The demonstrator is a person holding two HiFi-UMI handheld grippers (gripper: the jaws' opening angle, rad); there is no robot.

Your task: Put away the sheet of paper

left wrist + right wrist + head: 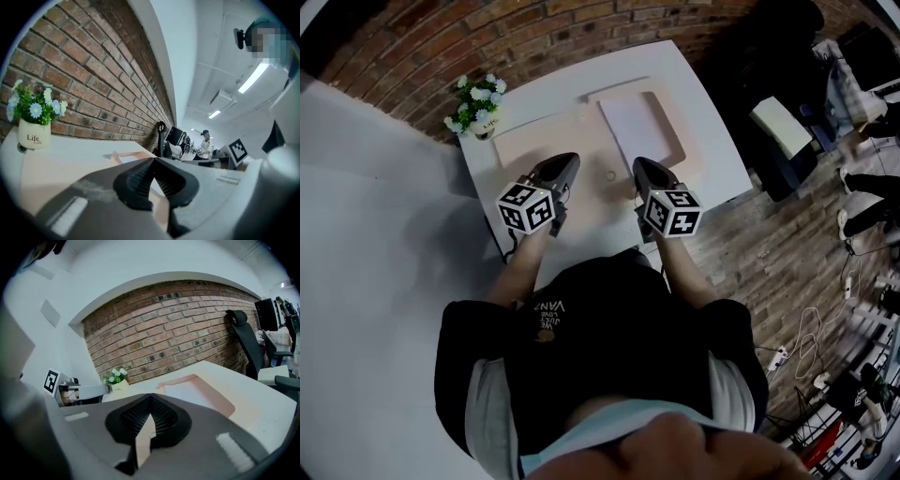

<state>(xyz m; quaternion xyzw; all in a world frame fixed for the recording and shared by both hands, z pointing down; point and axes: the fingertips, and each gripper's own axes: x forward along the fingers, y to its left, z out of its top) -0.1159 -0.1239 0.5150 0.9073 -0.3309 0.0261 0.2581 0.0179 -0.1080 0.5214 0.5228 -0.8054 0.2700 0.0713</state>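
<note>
Both claws are pinched shut and empty. The left gripper [569, 161] and right gripper [640, 165] hover over the table's [717, 150] near half, open surface between them. The paper [630, 120] lies ahead, and a flowerpot [476, 108] crowds the far-left corner.

A red brick wall [487, 47] backs the white counter [717, 155], which carries a small flower pot [476, 108]. Beside it are a wood-plank floor [778, 262] and a black office chair [243, 333], lit by ceiling strip lights [253, 77].

The white table [717, 155] bears a flower pot [480, 120] at one corner and a pink tray [672, 131].
</note>
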